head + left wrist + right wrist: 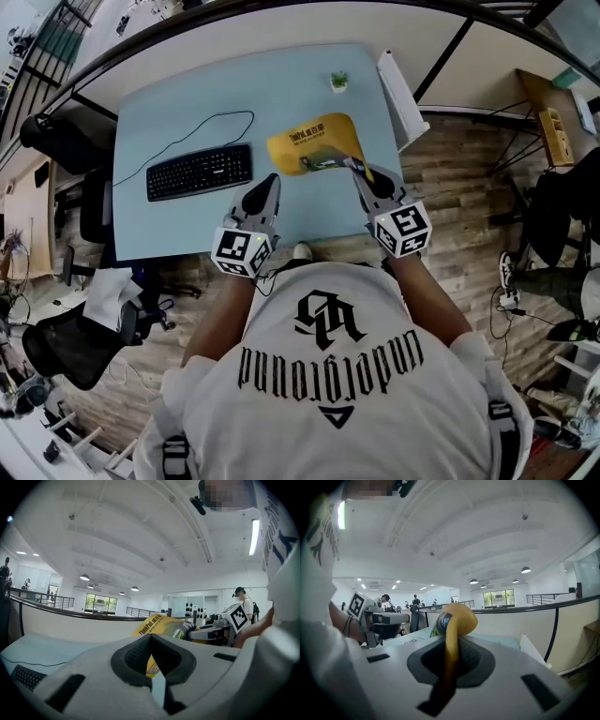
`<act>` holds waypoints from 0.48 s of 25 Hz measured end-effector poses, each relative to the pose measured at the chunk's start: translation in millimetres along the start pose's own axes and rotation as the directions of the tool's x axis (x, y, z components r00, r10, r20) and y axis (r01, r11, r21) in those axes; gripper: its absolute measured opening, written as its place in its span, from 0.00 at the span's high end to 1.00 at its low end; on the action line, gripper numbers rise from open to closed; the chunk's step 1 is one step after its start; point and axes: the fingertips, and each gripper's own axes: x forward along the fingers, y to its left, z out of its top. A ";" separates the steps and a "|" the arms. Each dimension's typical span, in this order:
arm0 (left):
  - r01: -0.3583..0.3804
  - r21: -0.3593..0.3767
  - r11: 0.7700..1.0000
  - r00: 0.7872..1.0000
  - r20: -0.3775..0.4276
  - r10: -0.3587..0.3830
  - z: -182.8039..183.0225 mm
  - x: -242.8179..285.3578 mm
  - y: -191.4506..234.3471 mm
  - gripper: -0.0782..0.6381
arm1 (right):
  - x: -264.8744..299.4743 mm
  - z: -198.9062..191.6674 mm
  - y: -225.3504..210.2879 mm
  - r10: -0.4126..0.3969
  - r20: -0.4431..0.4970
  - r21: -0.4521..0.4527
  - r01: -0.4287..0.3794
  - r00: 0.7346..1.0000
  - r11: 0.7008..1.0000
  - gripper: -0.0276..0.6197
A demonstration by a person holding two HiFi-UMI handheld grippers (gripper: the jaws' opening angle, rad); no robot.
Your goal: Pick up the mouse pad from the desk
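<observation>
The yellow ThinkPad mouse pad [309,141] stands raised off the blue bench [187,103], its top curling over, with the right gripper [352,166] clamped on its near edge and the left gripper [274,176] seemingly pinching a corner, probably to keep the floppy sheet spread.

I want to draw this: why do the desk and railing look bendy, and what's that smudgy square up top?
Head view: the wide lens bows the desk edges. Left gripper view: the railing curves too; the smudgy square is a patch added afterwards to hide a face. Right gripper view: the mouse pad, close to the lens, looks soft, and the strip light glares.
</observation>
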 end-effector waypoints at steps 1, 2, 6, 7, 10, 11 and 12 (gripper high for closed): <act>-0.005 -0.002 1.000 1.000 -0.001 0.005 -0.6 1.1 -8.6 0.88 | -7.8 0.0 -2.4 0.006 0.005 -0.002 -0.006 1.000 1.000 0.92; -0.010 -0.006 1.000 1.000 -0.003 0.010 -1.8 2.9 -17.5 0.88 | -16.3 0.3 -5.5 0.011 0.009 -0.006 -0.011 1.000 1.000 0.92; -0.029 -0.016 0.999 1.000 -0.004 0.029 -7.0 9.5 -52.4 0.88 | -49.0 1.2 -19.5 0.034 0.028 -0.027 -0.033 0.999 0.999 0.92; -0.035 -0.012 0.999 0.999 -0.003 0.035 -7.7 10.4 -60.4 0.88 | -56.3 0.4 -22.4 0.042 0.032 -0.029 -0.041 0.999 0.999 0.92; -0.051 -0.006 0.999 0.999 0.007 0.051 -8.5 11.6 -84.6 0.88 | -79.3 -3.0 -30.3 0.063 0.036 -0.035 -0.062 0.997 0.997 0.92; -0.057 -0.005 0.998 0.998 0.011 0.057 -8.6 11.5 -93.0 0.88 | -87.5 -3.8 -32.8 0.069 0.037 -0.037 -0.068 0.997 0.997 0.92; -0.062 -0.005 0.998 0.998 0.014 0.062 -8.4 10.7 -101.4 0.88 | -95.7 -4.4 -34.8 0.075 0.038 -0.038 -0.073 0.996 0.997 0.92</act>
